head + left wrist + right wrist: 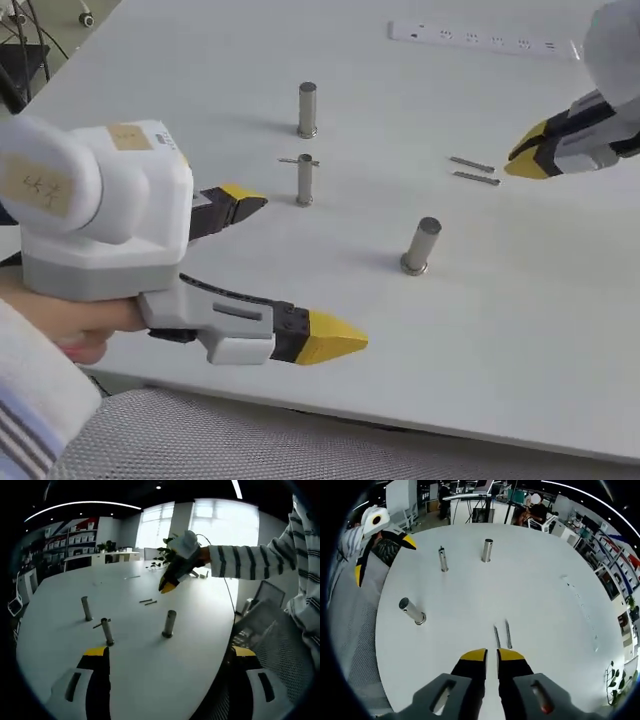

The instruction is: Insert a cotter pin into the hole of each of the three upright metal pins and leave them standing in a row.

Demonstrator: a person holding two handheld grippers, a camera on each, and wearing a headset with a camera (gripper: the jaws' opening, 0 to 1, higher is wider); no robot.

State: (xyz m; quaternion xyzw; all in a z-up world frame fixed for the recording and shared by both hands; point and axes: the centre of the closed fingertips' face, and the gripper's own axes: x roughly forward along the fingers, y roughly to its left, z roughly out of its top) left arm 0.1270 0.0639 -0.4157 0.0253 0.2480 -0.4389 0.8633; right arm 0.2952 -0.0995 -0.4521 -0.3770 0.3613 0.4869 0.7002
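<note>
left gripper (300, 270) is hovering over the near surface (520, 330), jaws gaping wide and empty; right gripper (522, 160) is hanging just beside two loose cotter pins (472, 171), jaws all but closed on nothing; three metal pins (421, 245) are standing upright, middle one (305, 180) carrying a cotter pin crosswise.

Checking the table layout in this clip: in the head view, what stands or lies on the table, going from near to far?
Nearest metal pin → metal pin with cotter pin through it → two loose cotter pins → farthest metal pin → power strip.
</note>
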